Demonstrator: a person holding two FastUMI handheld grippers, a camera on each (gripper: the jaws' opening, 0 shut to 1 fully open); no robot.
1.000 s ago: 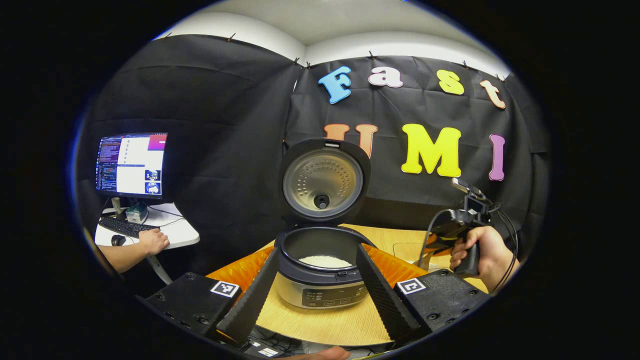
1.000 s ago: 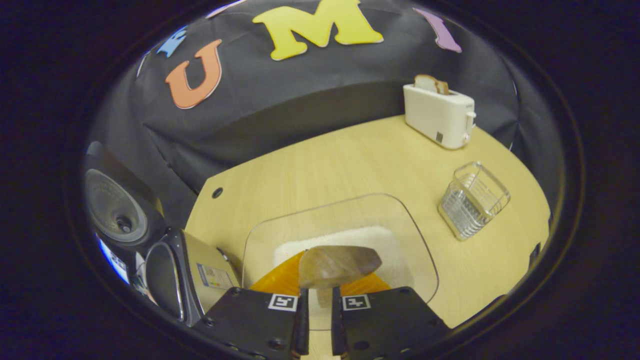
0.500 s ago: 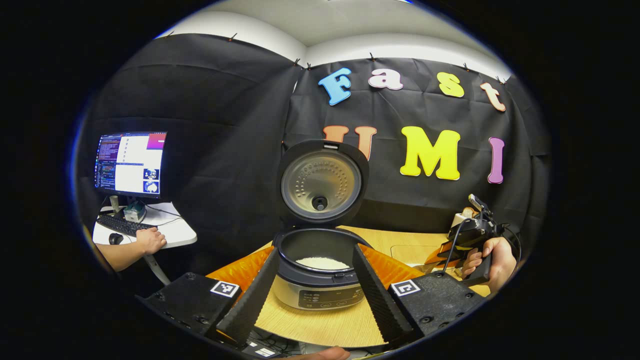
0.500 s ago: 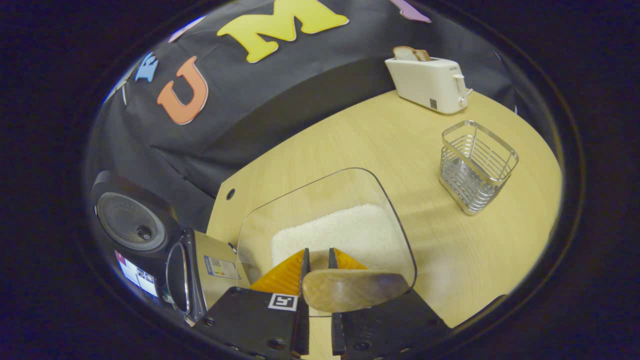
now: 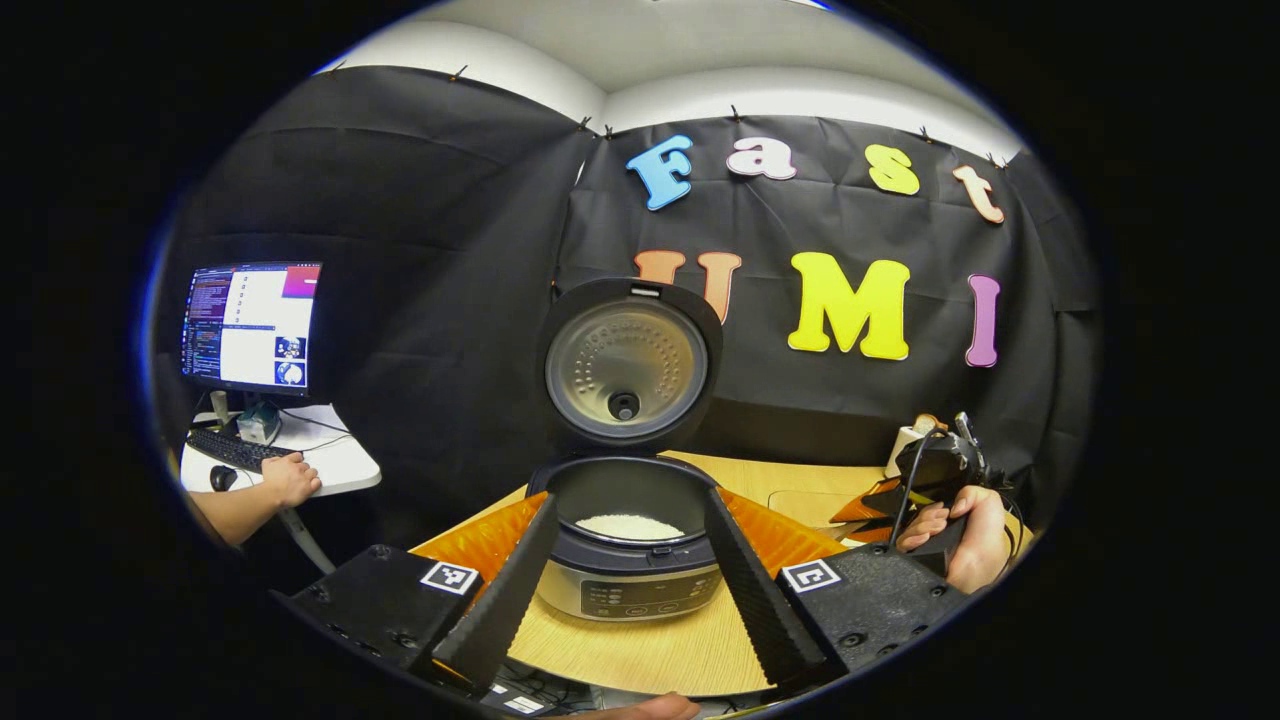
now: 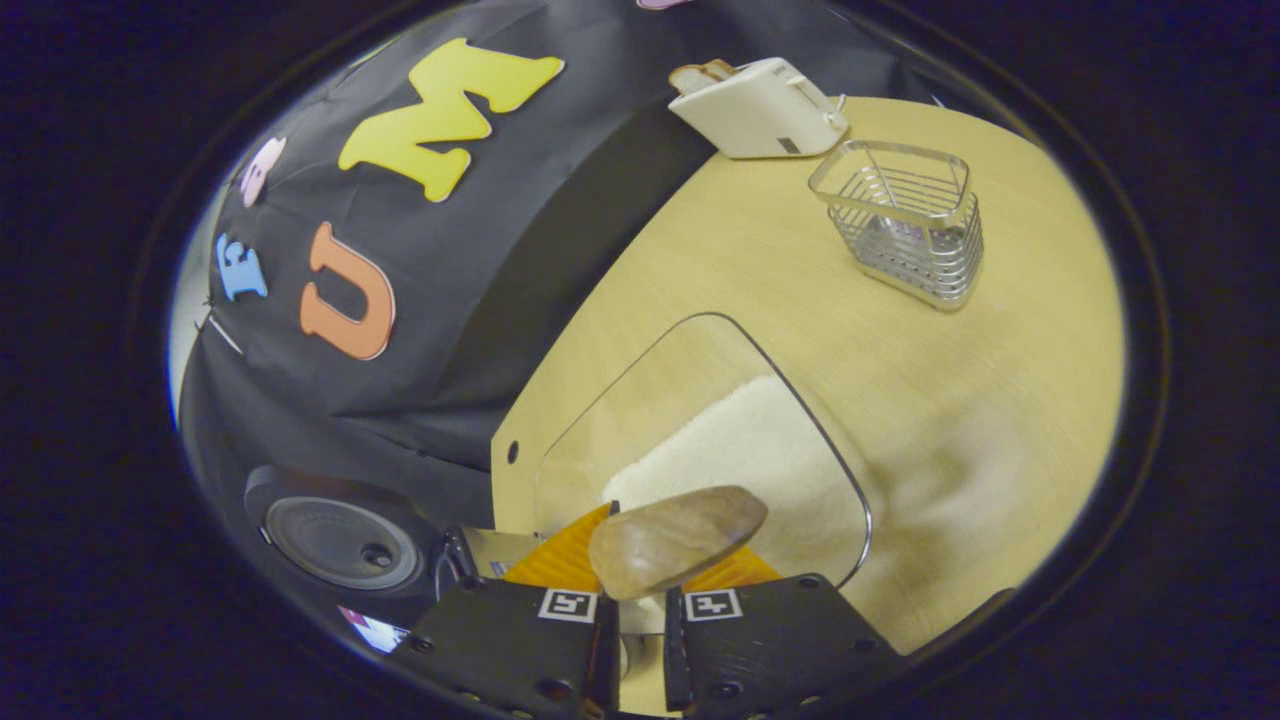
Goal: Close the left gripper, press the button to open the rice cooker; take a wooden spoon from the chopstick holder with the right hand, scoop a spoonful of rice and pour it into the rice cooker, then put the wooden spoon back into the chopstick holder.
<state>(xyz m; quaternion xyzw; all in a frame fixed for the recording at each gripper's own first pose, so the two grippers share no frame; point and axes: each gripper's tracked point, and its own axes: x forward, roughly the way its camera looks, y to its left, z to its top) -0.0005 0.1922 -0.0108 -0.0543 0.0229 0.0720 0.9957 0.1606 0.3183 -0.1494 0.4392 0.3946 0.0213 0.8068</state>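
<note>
Rice cooker (image 5: 628, 560) stood open on the table (image 6: 900, 400), rice inside, framed by my wide-spread left gripper (image 5: 625, 560). My right gripper (image 6: 640, 560) clamped the wooden spoon (image 6: 675, 540) above the clear rice tray (image 6: 700, 440); the wire chopstick holder (image 6: 905, 230) stood well apart.

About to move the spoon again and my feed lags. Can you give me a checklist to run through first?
1. Cooker lid up, pot open: ok.
2. Rice in the pot: ok.
3. Right gripper shut on the spoon: ok.
4. Spoon load: no rice on the face that shows; cannot tell beyond that.
5. Holder upright, nothing in it, apart from the toaster: ok.
6. Left gripper open, facing the cooker, out of the spoon's way: ok.
</note>
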